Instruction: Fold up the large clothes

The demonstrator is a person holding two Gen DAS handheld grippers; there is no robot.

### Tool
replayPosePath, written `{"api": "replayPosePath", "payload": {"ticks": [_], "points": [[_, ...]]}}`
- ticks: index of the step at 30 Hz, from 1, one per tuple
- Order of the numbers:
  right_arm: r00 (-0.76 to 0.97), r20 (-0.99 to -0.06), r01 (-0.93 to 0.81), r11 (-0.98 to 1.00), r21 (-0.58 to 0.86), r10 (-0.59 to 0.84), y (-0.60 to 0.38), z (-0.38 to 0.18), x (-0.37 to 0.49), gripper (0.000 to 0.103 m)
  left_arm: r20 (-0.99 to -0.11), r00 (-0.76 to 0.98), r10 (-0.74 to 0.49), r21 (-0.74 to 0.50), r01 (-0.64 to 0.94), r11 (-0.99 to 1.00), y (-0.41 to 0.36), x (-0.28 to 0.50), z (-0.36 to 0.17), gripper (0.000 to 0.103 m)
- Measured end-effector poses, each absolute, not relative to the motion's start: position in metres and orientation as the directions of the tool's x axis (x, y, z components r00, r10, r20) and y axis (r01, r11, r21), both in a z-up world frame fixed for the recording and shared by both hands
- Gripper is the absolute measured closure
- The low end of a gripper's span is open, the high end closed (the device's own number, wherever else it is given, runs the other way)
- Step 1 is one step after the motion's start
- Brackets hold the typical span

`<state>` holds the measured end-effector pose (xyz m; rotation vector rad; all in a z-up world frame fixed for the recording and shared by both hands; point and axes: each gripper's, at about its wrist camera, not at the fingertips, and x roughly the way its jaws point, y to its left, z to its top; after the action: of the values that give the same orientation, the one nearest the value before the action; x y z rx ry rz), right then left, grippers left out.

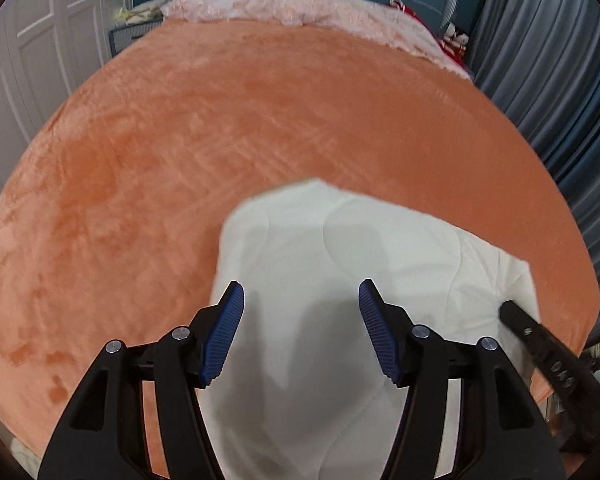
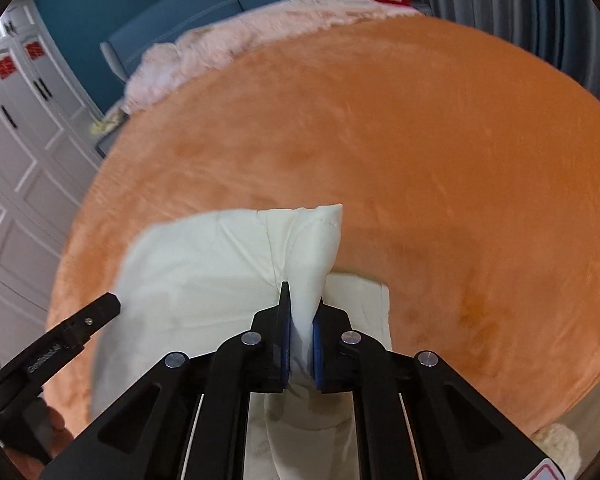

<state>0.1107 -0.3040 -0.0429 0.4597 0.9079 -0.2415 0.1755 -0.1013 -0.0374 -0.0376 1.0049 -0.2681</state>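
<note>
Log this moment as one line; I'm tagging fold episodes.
stage: mid-fold | left gripper: open above white quilted garment | right gripper: shut on garment fold | surface: orange bedspread

Left gripper (image 1: 301,330) spread wide; right gripper (image 2: 301,330) clamped.

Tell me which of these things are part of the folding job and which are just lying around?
In the job:
- white quilted garment
- right tool, pinching a fold of it
- left tool, open above it

Lying about:
- orange plush bedspread
- pink fluffy blanket
- red items near the headboard
</note>
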Motion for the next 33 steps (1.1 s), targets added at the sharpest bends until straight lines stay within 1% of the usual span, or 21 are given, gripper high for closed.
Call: {"api": "replayPosePath", "payload": {"ticks": [3, 5, 8, 10, 14, 23, 33], "points": [[0.593, -0.805, 0.390, 0.882, 0.263, -0.022, -0.302, -0.062, 0.115, 0.094, -0.827, 0.525, -0.201, -0.111, 0.198, 0.974, -0.107, 0.175, -0.051, 0.043], [0.589, -0.807, 0.385, 0.891, 0.241, -0.036, -0.300, -0.073, 0.119, 0.091, -0.824, 0.536, -0.185, -0.098, 0.187, 0.978, -0.108, 0.176, -0.059, 0.037], [0.591, -0.806, 0.383, 0.891, 0.243, -0.034, -0.304, -0.087, 0.120, 0.086, -0.820, 0.547, -0.166, -0.087, 0.167, 0.982, -0.109, 0.176, -0.071, 0.030], [0.594, -0.804, 0.381, 0.891, 0.246, -0.032, -0.304, -0.096, 0.121, 0.085, -0.809, 0.571, -0.138, -0.055, 0.160, 0.986, -0.112, 0.175, -0.079, 0.028], [0.594, -0.803, 0.367, 0.904, 0.218, -0.047, -0.299, -0.107, 0.125, 0.083, -0.783, 0.613, -0.099, -0.012, 0.145, 0.989, -0.116, 0.172, -0.088, 0.026], [0.620, -0.783, 0.355, 0.907, 0.227, -0.047, -0.295, -0.120, 0.129, 0.081, -0.763, 0.643, -0.067, 0.015, 0.121, 0.992, -0.120, 0.176, -0.101, 0.023], [0.631, -0.774, 0.353, 0.906, 0.232, -0.047, -0.296, -0.125, 0.130, 0.081, -0.755, 0.654, -0.042, 0.037, 0.107, 0.994, -0.125, 0.178, -0.109, 0.022]]}}
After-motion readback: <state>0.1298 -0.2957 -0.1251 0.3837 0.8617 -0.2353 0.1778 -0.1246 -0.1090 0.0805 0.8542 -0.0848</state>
